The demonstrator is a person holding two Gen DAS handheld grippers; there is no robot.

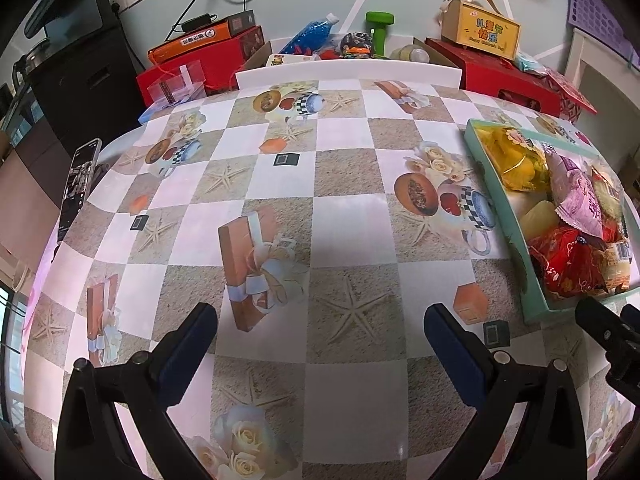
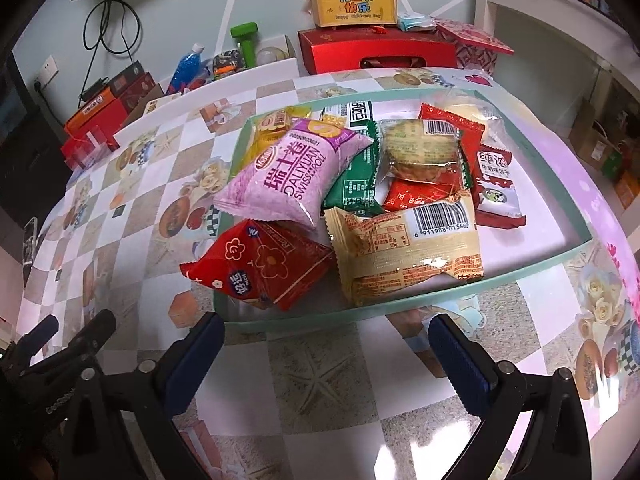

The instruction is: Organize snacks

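Observation:
A mint-green tray [image 2: 400, 306] on the checkered tablecloth holds several snack packs. Among them are a pink Swiss roll pack [image 2: 288, 172], a red flowered pack [image 2: 260, 264] leaning over the tray's front left corner, a beige barcoded pack [image 2: 408, 256] and a green pack [image 2: 356, 184]. My right gripper [image 2: 326, 324] is open and holds nothing, just in front of the tray's near wall. In the left wrist view the tray [image 1: 504, 208] lies at the right with the pink pack [image 1: 576, 196] on top. My left gripper [image 1: 320, 320] is open over bare tablecloth, left of the tray.
A phone [image 1: 78, 184] lies at the table's left edge. Behind the table's far edge stand red gift boxes [image 1: 520, 80], a yellow carry box [image 1: 484, 30], a green dumbbell [image 1: 378, 28] and a blue bottle [image 1: 312, 34]. The other gripper shows in each view's lower corner.

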